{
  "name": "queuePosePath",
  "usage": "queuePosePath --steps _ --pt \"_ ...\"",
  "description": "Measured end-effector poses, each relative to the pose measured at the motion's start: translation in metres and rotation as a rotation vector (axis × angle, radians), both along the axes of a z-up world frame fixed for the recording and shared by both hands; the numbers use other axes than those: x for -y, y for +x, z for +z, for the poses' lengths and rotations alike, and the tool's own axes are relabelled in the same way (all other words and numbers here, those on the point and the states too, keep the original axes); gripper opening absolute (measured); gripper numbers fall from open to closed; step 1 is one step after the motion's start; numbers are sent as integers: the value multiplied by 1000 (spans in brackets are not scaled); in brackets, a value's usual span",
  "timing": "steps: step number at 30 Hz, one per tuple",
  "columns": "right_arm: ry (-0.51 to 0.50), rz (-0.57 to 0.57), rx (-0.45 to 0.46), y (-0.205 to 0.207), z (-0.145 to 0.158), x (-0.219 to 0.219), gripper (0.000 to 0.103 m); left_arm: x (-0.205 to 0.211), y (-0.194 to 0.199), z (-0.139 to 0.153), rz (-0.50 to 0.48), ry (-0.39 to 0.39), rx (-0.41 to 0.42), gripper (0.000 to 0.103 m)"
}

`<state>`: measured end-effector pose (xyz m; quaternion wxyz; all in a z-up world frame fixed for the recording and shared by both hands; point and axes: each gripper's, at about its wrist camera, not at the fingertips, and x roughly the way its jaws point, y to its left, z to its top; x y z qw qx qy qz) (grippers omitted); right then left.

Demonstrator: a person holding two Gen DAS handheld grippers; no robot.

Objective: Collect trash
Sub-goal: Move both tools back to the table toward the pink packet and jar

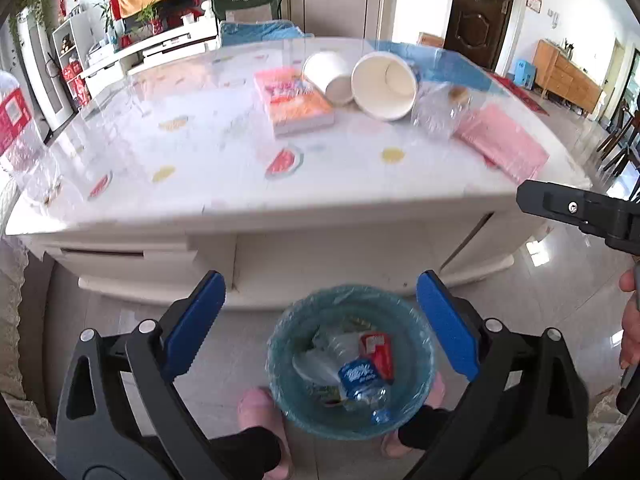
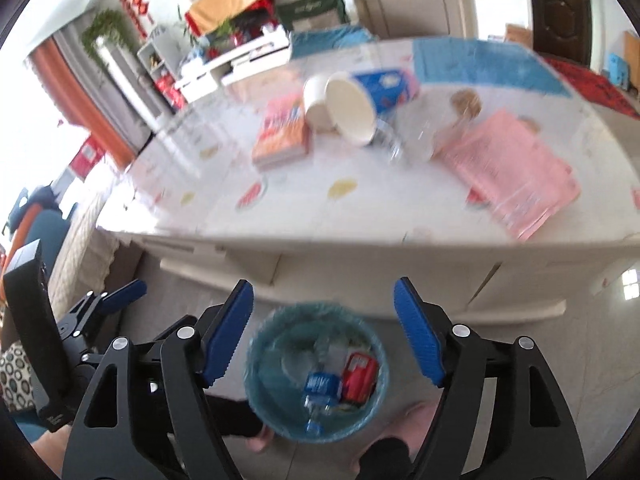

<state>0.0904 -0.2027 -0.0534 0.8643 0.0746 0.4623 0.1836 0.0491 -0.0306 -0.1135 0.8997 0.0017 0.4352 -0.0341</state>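
Note:
A small bin with a blue liner (image 1: 280, 344) (image 2: 256, 376) stands on the floor in front of the table. It holds a crushed bottle with a blue label (image 1: 360, 376) (image 2: 320, 386) and a red can (image 1: 378, 352) (image 2: 360, 372). My left gripper (image 1: 320, 284) hangs open above the bin with nothing between its fingers. My right gripper (image 2: 323, 286) is open and empty over the same bin. On the table lie two white paper cups (image 1: 384, 84) (image 2: 352, 108) on their sides and a clear plastic bottle (image 1: 440, 112) (image 2: 420, 136).
On the white table (image 1: 224, 152) are also an orange-pink book (image 1: 296, 104), a pink folded bag (image 1: 504, 140) and a blue packet (image 2: 384, 84). A red-labelled bottle (image 1: 16, 128) stands at the far left. A person's slippered feet (image 1: 260, 412) flank the bin.

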Motion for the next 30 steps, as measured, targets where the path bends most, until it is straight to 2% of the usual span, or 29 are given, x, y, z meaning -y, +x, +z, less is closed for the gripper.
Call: queuePosePath --steps 4,8,14,19,24,30 --pt "-26 -85 49 8 13 21 88 10 13 13 -14 -3 26 96" --pt "-66 -153 65 20 13 50 89 26 29 21 -44 -22 38 96" --pt "-133 -230 75 37 1 90 90 63 55 27 -110 22 65 96" --pt "-254 -192 91 57 -19 92 90 91 78 16 -151 37 54 96" --pt "-232 -203 78 85 -29 111 90 114 100 10 -194 42 45 96" --pt "-299 -89 50 125 -45 117 90 129 128 -1 -202 17 21 96"
